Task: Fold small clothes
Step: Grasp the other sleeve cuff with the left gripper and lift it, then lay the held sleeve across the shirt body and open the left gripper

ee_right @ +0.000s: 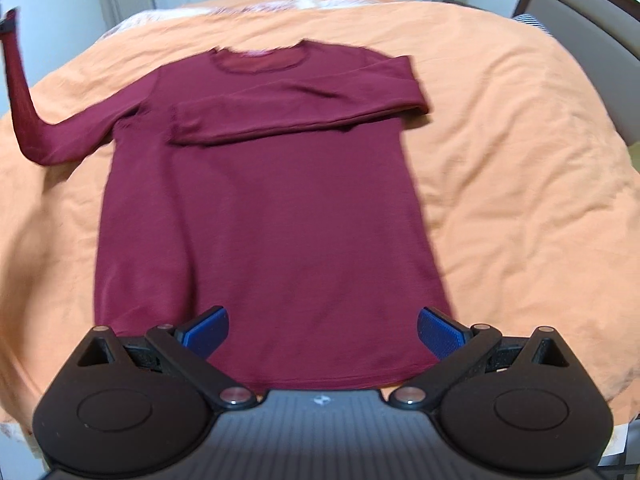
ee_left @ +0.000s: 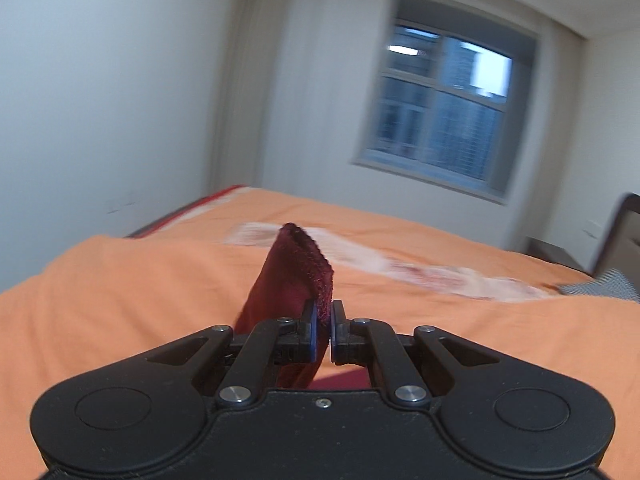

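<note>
Between the blue pads of the left gripper [ee_left: 324, 316]: the cuff of a maroon sleeve [ee_left: 298, 272], pinched tight, jaws drawn nearly together on the fabric. Sleeve end stood upright above the fingers, its ribbed edge curling over; the rest dropped behind the left finger toward the bedding. Beyond it, orange bedcover [ee_left: 120, 292], a pale patterned strip of cloth [ee_left: 420, 268] lying blurred across the far side, then a white wall and a window [ee_left: 444, 96].

Over the hem of the maroon long-sleeved shirt [ee_right: 264, 216]: the right gripper [ee_right: 322, 330], jaws spread wide, blue pads [ee_right: 206, 330] apart and holding nothing. Whether the pads touched the cloth could not be told. Shirt lay flat and face up on the orange bedcover [ee_right: 520, 184], collar [ee_right: 260, 60] at the far end, hem nearest the camera. Sleeve on the picture's right [ee_right: 296, 108] lay folded across the chest, cuff ending left of centre. Sleeve on the picture's left [ee_right: 60, 136] ran out sideways, then rose steeply off the bed to the left edge, its cuff gripped there by a dark finger barely in view. Grey headboard [ee_right: 592, 40] at the upper right corner.
</note>
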`<action>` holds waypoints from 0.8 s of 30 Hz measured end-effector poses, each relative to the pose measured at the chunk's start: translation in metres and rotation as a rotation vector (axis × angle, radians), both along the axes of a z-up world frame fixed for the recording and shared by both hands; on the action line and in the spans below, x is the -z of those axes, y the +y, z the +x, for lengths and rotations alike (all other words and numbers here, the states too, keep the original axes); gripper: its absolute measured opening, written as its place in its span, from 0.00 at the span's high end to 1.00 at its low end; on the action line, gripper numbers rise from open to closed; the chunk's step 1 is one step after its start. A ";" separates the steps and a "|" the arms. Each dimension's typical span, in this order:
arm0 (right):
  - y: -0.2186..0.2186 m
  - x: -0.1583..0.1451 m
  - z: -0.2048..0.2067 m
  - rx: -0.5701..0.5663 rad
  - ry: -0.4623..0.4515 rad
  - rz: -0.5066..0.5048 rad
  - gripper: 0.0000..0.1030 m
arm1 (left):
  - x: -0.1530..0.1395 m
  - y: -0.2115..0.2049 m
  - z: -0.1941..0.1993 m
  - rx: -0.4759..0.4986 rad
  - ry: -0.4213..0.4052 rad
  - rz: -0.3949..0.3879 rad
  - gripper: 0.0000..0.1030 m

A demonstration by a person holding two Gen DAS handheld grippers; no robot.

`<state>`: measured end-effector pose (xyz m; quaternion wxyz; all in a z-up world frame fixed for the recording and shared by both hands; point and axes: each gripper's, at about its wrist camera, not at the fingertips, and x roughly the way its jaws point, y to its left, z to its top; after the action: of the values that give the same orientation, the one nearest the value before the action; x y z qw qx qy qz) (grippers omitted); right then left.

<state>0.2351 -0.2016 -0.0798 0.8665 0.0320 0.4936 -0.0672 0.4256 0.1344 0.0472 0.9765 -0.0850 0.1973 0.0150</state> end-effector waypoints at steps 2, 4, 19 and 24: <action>-0.018 -0.001 -0.003 0.027 -0.004 0.000 0.00 | 0.001 -0.038 0.006 0.057 -0.005 0.012 0.95; -0.036 -0.002 -0.006 0.045 -0.013 0.005 0.00 | 0.006 -0.078 0.013 0.103 0.009 0.035 0.95; -0.142 0.009 0.004 -0.034 -0.013 -0.025 0.00 | 0.134 -0.257 0.046 0.271 0.358 0.058 0.85; -0.174 0.018 0.033 -0.074 -0.037 0.009 0.00 | 0.143 -0.252 0.034 0.241 0.376 0.022 0.36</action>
<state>0.2677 -0.3757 -0.0982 0.8772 0.0188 0.4786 -0.0325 0.4593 -0.1171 -0.0961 0.9182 -0.0458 0.3844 -0.0839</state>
